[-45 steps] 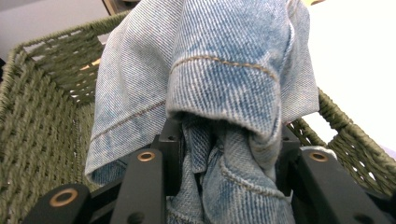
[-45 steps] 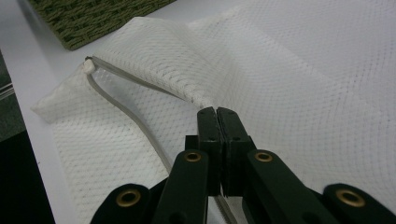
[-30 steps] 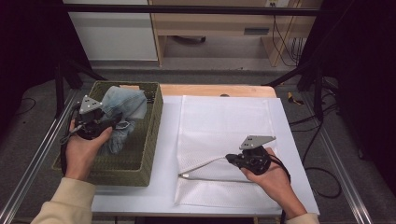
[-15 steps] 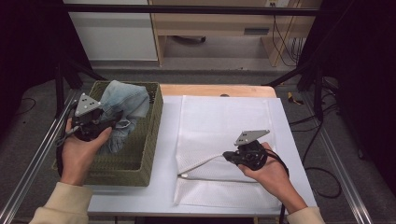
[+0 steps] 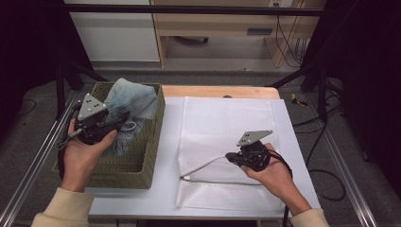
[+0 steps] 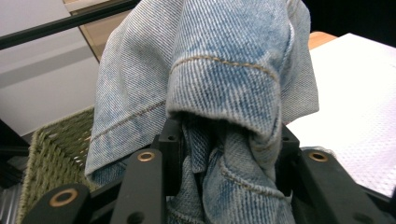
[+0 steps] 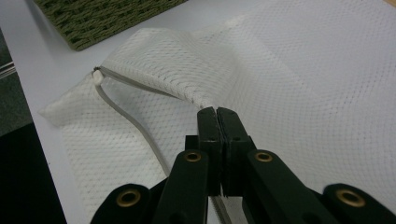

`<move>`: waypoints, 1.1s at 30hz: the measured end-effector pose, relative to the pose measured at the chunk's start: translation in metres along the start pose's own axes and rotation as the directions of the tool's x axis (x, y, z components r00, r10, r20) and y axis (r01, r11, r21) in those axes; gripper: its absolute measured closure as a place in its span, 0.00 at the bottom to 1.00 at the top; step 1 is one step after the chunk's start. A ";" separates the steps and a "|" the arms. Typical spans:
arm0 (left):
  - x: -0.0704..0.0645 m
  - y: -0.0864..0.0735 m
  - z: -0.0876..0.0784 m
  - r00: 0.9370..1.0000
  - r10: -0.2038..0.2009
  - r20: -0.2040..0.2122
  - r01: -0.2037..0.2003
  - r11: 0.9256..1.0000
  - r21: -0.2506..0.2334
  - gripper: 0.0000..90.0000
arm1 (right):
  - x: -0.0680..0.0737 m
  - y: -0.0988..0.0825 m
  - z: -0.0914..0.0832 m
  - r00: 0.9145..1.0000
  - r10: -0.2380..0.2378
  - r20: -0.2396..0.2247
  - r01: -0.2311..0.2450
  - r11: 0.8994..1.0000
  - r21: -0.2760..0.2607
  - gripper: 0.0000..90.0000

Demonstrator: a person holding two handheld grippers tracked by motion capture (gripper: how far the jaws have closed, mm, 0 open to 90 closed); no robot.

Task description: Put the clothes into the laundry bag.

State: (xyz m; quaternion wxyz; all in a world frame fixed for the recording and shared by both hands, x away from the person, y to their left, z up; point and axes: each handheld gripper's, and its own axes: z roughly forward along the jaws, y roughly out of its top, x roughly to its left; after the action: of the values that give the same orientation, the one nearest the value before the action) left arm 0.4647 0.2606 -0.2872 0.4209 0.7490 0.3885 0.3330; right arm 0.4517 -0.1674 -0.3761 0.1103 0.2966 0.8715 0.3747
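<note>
Denim garment bunches over the green woven basket at nine o'clock on the table, and the left gripper clamps a thick fold of it between its jaws. Over at four o'clock, the right gripper has its jaws pressed together, pinching the zipped edge of the white mesh bag, lifting it slightly.

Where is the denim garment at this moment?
In the high view, the denim garment is at the left, gripped by the left gripper and partly lifted from the green woven basket, beside the white mesh bag.
</note>
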 end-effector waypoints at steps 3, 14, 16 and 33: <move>-0.001 0.000 0.000 1.000 0.003 -0.001 -0.003 1.000 0.001 0.65 | 0.000 0.000 0.000 1.000 -0.001 0.000 0.001 1.000 0.000 0.99; -0.006 0.003 -0.001 0.999 0.031 0.009 -0.031 0.999 -0.019 0.65 | 0.000 0.001 0.000 1.000 -0.003 -0.005 0.003 1.000 -0.005 0.99; -0.009 0.004 -0.003 1.000 0.025 0.017 -0.025 1.000 -0.011 0.65 | 0.000 0.001 0.000 1.000 0.001 -0.007 -0.001 1.000 -0.009 0.99; -0.034 0.017 -0.007 0.995 0.073 0.067 -0.070 0.997 -0.045 0.65 | -0.002 0.001 -0.004 1.000 0.012 -0.018 -0.012 1.000 -0.019 0.99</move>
State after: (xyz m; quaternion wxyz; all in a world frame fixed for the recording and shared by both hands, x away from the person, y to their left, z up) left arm 0.4479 0.2276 -0.2754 0.4377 0.7643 0.3396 0.3301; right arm 0.4520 -0.1696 -0.3728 0.1033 0.2975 0.8669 0.3864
